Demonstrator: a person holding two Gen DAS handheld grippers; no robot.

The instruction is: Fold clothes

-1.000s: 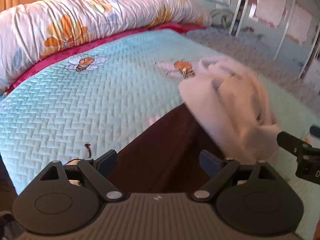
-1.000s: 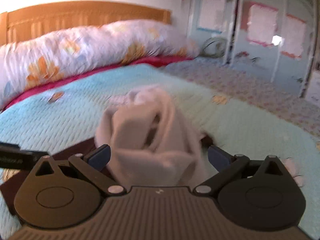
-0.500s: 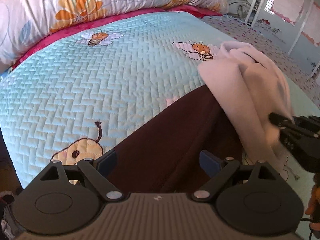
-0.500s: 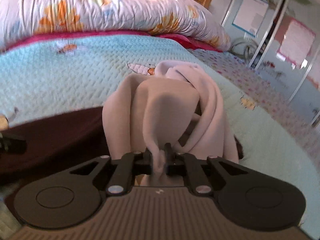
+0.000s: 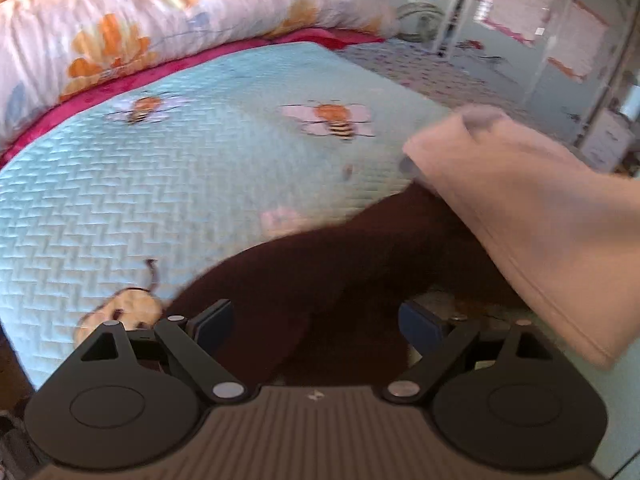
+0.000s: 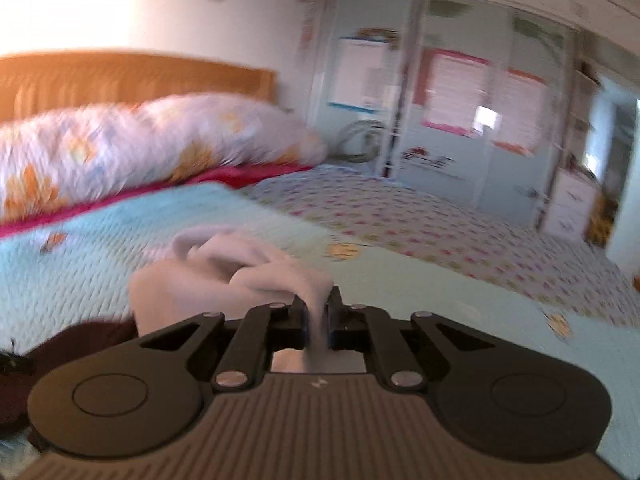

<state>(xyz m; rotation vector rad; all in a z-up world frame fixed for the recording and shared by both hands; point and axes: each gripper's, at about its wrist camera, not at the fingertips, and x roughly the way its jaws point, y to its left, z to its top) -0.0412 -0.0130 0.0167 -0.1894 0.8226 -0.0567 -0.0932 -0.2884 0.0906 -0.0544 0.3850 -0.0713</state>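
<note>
In the right wrist view, the right gripper has its jaws pinched tight on a fold of the pale pink garment, which bunches up just ahead of it. The left gripper hangs with jaws spread wide and nothing between them, over a dark maroon garment lying on the bed. The pink cloth drapes across the maroon one's right side. Beyond stretches the turquoise quilted bedspread with embroidered bees, then a floral duvet and the wooden headboard
</note>
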